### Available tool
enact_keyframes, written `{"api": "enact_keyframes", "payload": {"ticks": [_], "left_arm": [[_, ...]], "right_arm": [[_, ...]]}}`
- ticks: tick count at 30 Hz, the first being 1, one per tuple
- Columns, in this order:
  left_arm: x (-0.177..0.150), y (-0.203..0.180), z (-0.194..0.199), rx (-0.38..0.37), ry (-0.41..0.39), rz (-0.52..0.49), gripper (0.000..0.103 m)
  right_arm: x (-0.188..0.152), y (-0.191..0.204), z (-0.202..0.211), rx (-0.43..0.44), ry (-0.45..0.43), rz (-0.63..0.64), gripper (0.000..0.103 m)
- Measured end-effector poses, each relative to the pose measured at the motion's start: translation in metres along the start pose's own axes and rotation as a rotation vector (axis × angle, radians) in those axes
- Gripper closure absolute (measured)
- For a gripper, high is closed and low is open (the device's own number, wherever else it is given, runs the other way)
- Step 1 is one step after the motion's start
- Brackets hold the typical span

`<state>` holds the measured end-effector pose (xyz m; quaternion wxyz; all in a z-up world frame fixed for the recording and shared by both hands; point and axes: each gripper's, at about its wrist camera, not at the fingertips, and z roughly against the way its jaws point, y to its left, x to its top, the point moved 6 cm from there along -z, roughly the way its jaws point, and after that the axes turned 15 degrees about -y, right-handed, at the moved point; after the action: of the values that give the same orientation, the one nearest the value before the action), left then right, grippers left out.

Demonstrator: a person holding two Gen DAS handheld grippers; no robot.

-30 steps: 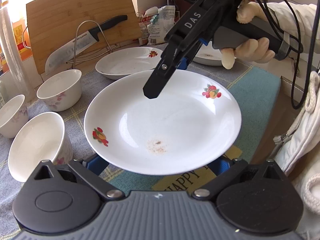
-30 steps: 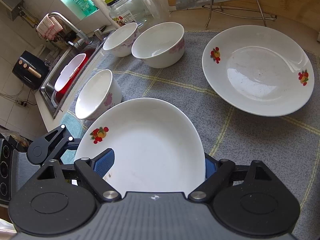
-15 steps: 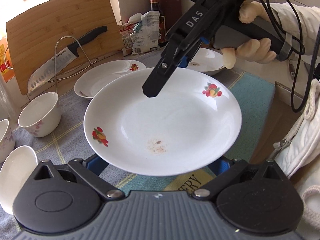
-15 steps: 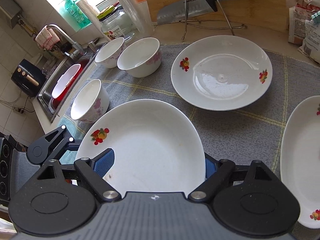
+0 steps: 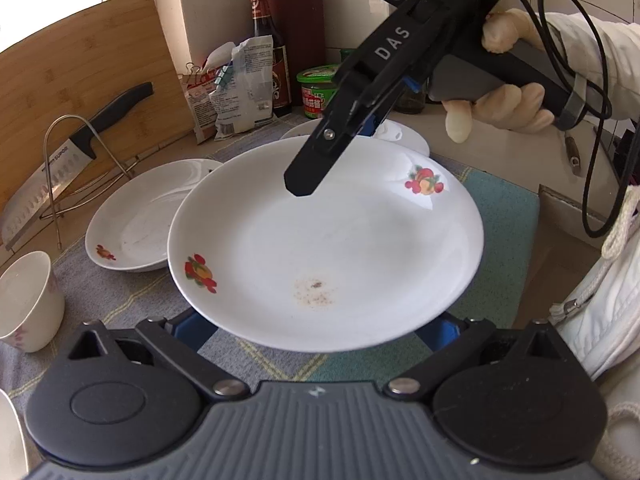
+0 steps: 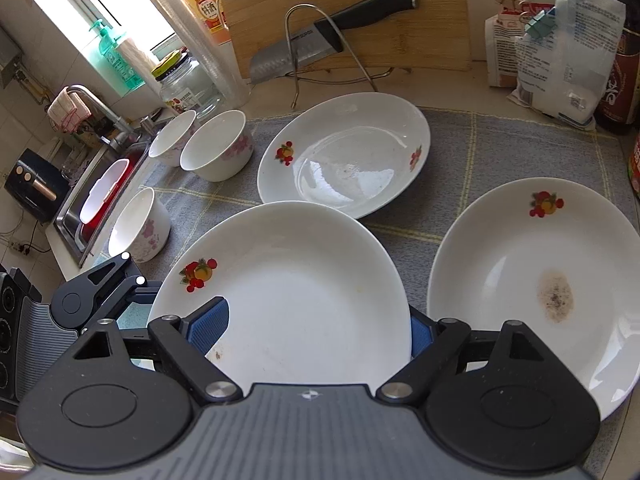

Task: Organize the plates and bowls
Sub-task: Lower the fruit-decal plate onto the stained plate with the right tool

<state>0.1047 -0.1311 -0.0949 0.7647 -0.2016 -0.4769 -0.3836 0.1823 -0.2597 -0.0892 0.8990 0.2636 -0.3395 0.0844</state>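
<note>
Both grippers carry one white plate (image 5: 326, 240) with small fruit prints, and it hangs in the air above the grey checked cloth (image 6: 500, 140) on the counter. The left gripper (image 5: 316, 330) has its blue pads on the near rim of the plate, one under each side, but the plate hides the tips, so it is not possible to tell from this view how firmly they press. The right gripper (image 6: 316, 330) holds the opposite rim: its left blue pad (image 6: 210, 322) lies on the inner face of the plate and the right pad shows just at the outer edge, so the fingers stand half apart and are clamped on the plate rim. In the left wrist view, the right gripper comes down from the upper right, held by a hand (image 5: 508, 104) in a pale glove. A brownish speck stain sits on the bottom of the carried plate. On the cloth lie two more plates: the far plate (image 6: 344, 160) near the knife stand (image 6: 320, 40), and the stained plate (image 6: 536, 280) just beside the carried one at the right. Three bowls (image 6: 218, 152) stand at the left side of the cloth, near the sink (image 6: 80, 216). A wooden cutting board (image 6: 340, 12) leans behind the knife.
</note>
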Motion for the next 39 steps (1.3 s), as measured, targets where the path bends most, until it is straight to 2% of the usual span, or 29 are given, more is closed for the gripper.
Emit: {"api": "enact_keyframes", "payload": {"ticks": [22, 39], "left_arm": [[0.047, -0.025, -0.076, -0.097, 0.001, -0.054, 0.002], [0.054, -0.025, -0.109, -0.117, 0.037, -0.045, 0.002]], "right_arm": [[0.014, -0.090, 0.037, -0.089, -0.080, -0.075, 0.011], [0.019, -0.125, 0.036, -0.099, -0.089, -0.114, 0.011]]}}
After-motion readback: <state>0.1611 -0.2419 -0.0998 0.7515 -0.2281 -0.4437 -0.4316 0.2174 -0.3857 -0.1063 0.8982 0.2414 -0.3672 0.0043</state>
